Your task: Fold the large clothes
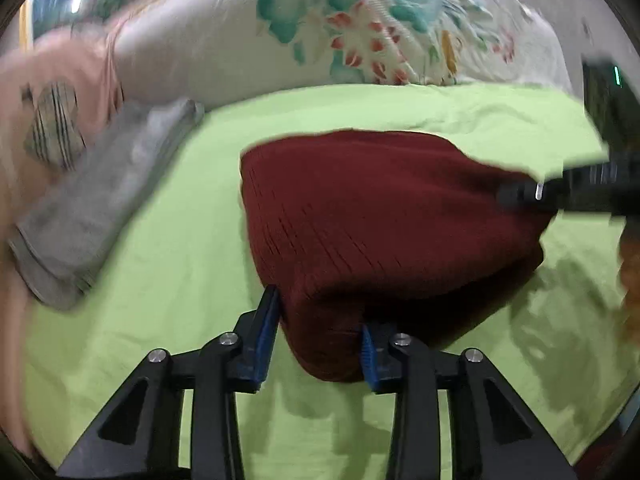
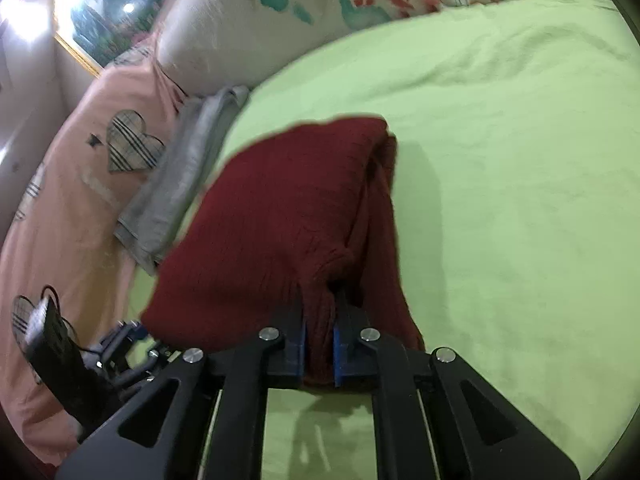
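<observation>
A dark red knitted sweater (image 1: 380, 216) is folded into a thick bundle and held above the green bedsheet (image 1: 160, 260). My left gripper (image 1: 320, 320) has its blue-padded jaws set wide around the bundle's near corner, pressing it from both sides. My right gripper (image 2: 320, 320) is shut on the sweater's (image 2: 280, 216) other edge, cloth bunched between its pads. The right gripper also shows at the right edge of the left wrist view (image 1: 520, 194). The left gripper shows at the lower left of the right wrist view (image 2: 128, 336).
A folded grey garment (image 1: 100, 208) lies left of the sweater on the bed. A pink quilt with heart patches (image 2: 80, 184) lies further left. A floral pillow (image 1: 320, 32) lies along the head of the bed. Green sheet (image 2: 520, 160) spreads to the right.
</observation>
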